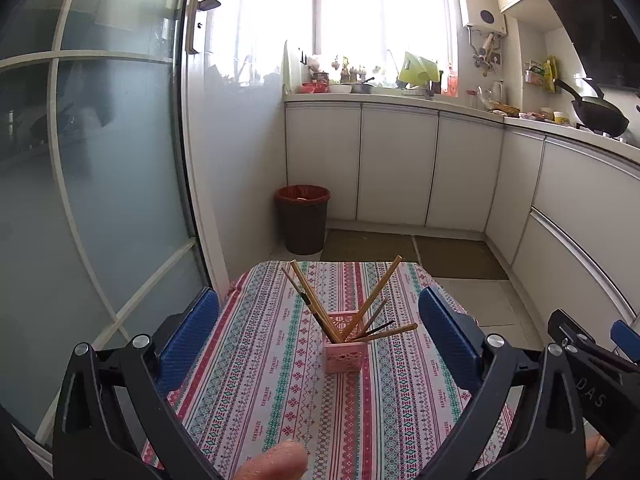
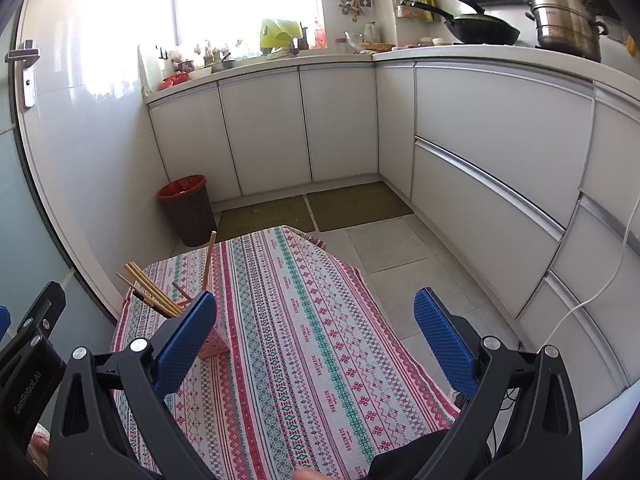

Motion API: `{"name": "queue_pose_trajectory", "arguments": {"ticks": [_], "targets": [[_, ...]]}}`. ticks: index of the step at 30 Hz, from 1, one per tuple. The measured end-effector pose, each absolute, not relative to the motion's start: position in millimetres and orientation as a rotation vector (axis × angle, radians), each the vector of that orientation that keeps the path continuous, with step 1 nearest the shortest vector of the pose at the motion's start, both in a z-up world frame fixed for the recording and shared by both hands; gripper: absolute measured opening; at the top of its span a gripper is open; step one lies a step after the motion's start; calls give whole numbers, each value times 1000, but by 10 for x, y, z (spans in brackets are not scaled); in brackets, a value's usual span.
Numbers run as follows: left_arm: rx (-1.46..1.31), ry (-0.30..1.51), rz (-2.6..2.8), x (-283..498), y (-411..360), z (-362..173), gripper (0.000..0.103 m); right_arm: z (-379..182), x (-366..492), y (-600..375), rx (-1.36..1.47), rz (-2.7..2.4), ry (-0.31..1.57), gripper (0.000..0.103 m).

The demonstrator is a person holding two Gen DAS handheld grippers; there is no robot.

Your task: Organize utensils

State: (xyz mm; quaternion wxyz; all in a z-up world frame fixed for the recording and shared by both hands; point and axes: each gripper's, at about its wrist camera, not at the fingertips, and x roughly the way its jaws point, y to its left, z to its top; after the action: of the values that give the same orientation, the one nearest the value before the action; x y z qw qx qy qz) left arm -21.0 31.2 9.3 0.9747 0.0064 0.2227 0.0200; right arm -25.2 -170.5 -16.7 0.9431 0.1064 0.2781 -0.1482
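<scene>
The pink holder is standing upright mid-surface on the patterned cloth, chopsticks fanning out of it in every direction. The left gripper is hovering just short of it, jaws wide apart and holding nothing. The right gripper is hanging beside it, jaws likewise spread over bare cloth, the holder sitting just behind its left finger.

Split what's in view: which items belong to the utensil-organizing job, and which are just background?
Job items:
- pink perforated plastic holder
- wooden and dark chopsticks fanned out in it
- open left gripper and open right gripper, both empty

Just around:
- striped patterned tablecloth
- brown bin with red liner
- black wok
- steel steamer pot
- green bag by the window
</scene>
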Motion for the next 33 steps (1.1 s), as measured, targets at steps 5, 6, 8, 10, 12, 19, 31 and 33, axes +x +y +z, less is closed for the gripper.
{"name": "queue_pose_trajectory", "arguments": {"ticks": [5,6,8,10,12,19,31,33], "targets": [[20,464,31,-192,290,79,96,-173,-264,-1696,214,-305,564,96],[17,469,28,-187,292,73,96,-172,-263,-1696,214,-304,563,96],[17,474,27,-174,288,67,96,-176,-261,-1698,214,-305,564,96],[17,477,27,-170,290,65,96,-178,-251,-1703,217,-304,568,96],[19,478,28,-166,289,65,96,-177,-244,-1700,218,-304,571,96],[21,482,32,-176,281,55,96,-179,-240,-1682,216,-303,574,96],[23,492,36,-168,269,34,96,-199,-220,-1682,221,-302,586,96],[21,493,38,-168,264,37,96,-203,-215,-1672,219,-302,588,96]]}}
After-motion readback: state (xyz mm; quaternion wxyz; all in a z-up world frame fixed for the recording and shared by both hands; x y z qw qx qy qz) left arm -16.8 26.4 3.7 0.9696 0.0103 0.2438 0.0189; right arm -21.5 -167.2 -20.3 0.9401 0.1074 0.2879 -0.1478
